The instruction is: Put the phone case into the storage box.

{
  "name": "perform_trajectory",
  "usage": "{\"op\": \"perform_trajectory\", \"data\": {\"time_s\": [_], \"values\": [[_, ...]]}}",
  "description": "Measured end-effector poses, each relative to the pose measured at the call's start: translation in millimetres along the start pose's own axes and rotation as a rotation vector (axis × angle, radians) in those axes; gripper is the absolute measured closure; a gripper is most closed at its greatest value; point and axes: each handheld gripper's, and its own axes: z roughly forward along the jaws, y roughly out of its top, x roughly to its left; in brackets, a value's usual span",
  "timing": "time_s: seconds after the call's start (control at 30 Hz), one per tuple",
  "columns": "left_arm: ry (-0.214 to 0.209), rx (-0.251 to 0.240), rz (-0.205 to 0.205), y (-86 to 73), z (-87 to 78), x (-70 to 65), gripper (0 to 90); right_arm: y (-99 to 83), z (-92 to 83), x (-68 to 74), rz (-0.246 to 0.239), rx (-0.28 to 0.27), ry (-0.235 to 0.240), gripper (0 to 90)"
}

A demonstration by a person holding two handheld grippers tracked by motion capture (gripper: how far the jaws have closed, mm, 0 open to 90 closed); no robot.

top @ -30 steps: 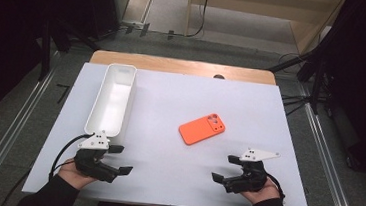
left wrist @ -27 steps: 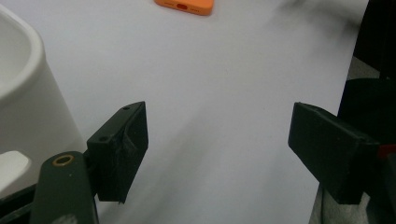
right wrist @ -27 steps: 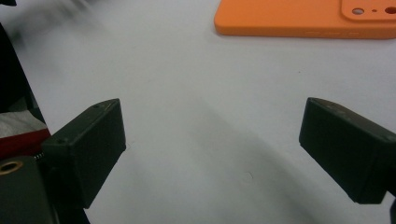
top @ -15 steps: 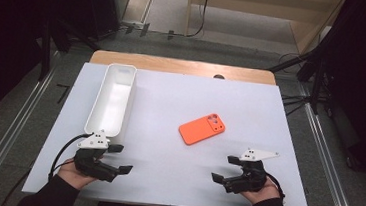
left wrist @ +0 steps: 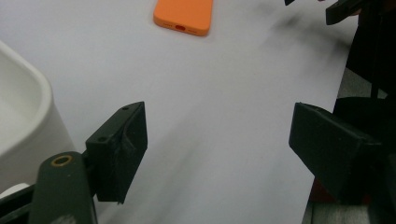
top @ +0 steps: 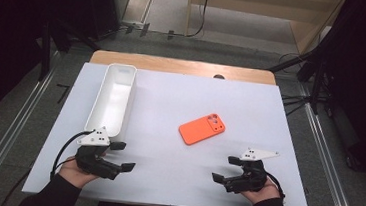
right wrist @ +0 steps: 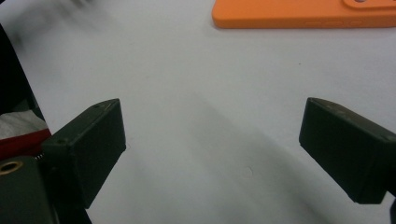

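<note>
A white table top [top: 170, 112] sits on a wooden table in a dim room with grey flooring and metal rails along both sides. On the sheet, slightly toward 3 o'clock of its middle, lies an orange phone case [top: 202, 129], flat, back up, its camera cut-out corner pointing to about 1 o'clock. Nothing touches it. The left gripper view catches its short end with a small slot [left wrist: 183, 16], a detail the high view cannot give; the right gripper view shows its long side edge [right wrist: 303, 14] at 12 o'clock.

At roughly 9 o'clock of the case stands a long white tray [top: 112, 99], running from 12 to 6 o'clock; its rounded near corner [left wrist: 21, 116] shows in the left gripper view.

The left gripper [top: 122, 157] rests at 7 o'clock of the case, just below the tray's near end, jaws spread with bare table between them. The right gripper [top: 225, 169] lies at 5 o'clock of the case, jaws likewise apart and holding nothing. Both are near the front edge, well apart from each other.
</note>
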Motion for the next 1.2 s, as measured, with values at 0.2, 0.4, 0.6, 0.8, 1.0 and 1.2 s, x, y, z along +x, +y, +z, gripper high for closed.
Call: {"op": "perform_trajectory", "data": {"time_s": [0.2, 0.4, 0.6, 0.8, 1.0, 1.2], "values": [[0.004, 0.001, 0.009, 6.9, 2.1, -1.1, 18.6, 0.6, 1.3, 0.7, 0.001, 0.004, 0.005, 5.9], [-0.002, -0.007, -0.018, 12.6, 2.6, 0.5, 16.3, 1.0, 1.9, 0.5, -0.002, 0.002, 0.009, 5.9], [0.002, -0.003, -0.007, 18.5, 4.3, -1.0, 16.3, 0.6, 2.2, 0.9, 0.001, 0.002, 0.02, 5.9], [0.003, 0.002, -0.003, 23.4, 8.2, -2.3, 16.3, 1.0, 1.9, -0.8, -0.002, -0.001, 0.023, 5.9], [-0.005, 0.004, 0.0, 30.6, 11.1, -2.1, 16.3, 1.6, 3.6, 0.0, -0.006, 0.003, 0.028, 5.9], [0.001, 0.044, 0.014, 39.6, 19.2, -2.3, 16.7, 1.1, 3.5, -0.3, -0.013, 0.003, 0.03, 5.9]]}}
